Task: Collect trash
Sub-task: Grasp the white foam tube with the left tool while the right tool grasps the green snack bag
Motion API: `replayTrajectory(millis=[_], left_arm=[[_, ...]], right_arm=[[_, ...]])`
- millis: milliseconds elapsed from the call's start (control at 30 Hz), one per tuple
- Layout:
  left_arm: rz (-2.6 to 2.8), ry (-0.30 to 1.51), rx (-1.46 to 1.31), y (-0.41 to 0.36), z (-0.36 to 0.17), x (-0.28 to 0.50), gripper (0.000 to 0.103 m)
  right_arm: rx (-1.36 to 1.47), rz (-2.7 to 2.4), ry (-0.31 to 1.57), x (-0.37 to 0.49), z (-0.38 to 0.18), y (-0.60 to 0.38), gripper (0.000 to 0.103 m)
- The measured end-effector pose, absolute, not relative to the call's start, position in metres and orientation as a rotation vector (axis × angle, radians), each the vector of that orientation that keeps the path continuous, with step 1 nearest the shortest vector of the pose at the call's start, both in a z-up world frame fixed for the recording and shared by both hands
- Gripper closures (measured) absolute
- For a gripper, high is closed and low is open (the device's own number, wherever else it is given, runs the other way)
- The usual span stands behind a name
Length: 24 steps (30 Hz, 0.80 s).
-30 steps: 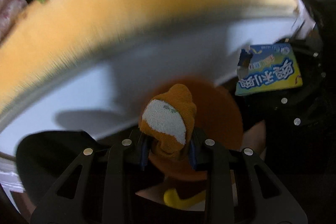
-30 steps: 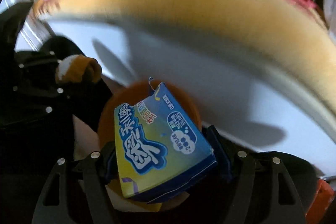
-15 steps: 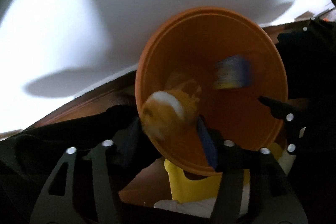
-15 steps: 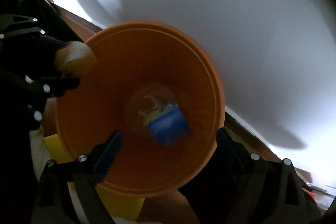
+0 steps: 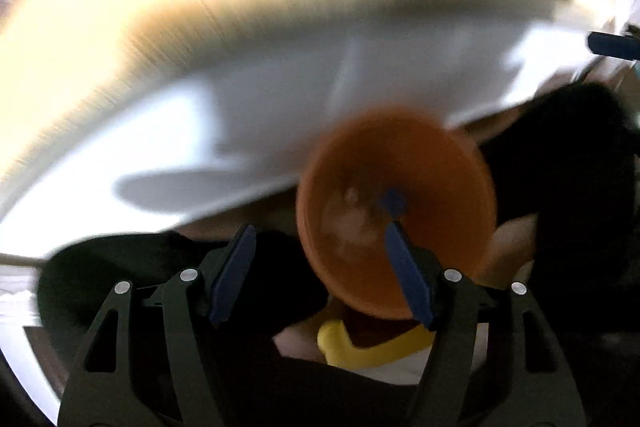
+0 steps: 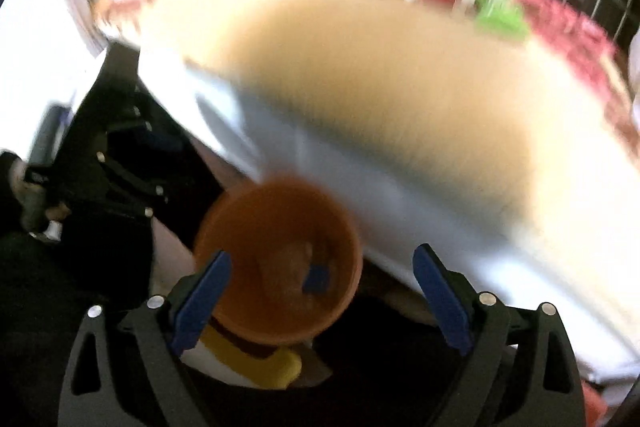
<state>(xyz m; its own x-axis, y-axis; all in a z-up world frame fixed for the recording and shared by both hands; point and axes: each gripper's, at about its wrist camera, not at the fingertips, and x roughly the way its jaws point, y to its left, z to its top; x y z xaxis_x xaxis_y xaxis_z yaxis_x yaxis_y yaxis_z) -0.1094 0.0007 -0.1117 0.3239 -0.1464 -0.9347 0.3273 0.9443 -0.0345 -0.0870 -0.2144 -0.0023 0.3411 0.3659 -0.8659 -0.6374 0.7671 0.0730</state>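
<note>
left wrist view: the left gripper is seen with jaws spread and still opening, nothing between them; the orange peel held a second ago has been dropped into the orange bin, where pale scraps and a blue wrapper are blurred. right wrist view: the right gripper is likewise spread wide and opening, empty; the blue wrapper once pinched now lies inside the orange bin. both pieces are judged collected.
</note>
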Motion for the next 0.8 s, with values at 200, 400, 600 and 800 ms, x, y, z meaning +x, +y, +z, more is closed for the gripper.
replayTrajectory(millis=[200, 400, 600, 800], left_arm=[[-0.218, 0.934, 0.060, 0.027, -0.031, -0.087, 0.025], [-0.109, 0.881, -0.087, 0.041, -0.012, -0.033, 0.023], [-0.025, 0.856, -0.138, 0.053, -0.008, -0.013, 0.022], [-0.014, 0.864, -0.136, 0.058, -0.013, -0.005, 0.021]], right_arm=[[-0.149, 0.535, 0.883, -0.011, 0.031, -0.246, 0.008], [-0.023, 0.354, 0.825, 0.097, 0.031, -0.256, 0.009], [-0.049, 0.273, 0.880, 0.170, 0.011, -0.232, 0.009], [-0.066, 0.259, 0.981, 0.224, -0.019, -0.215, 0.015]])
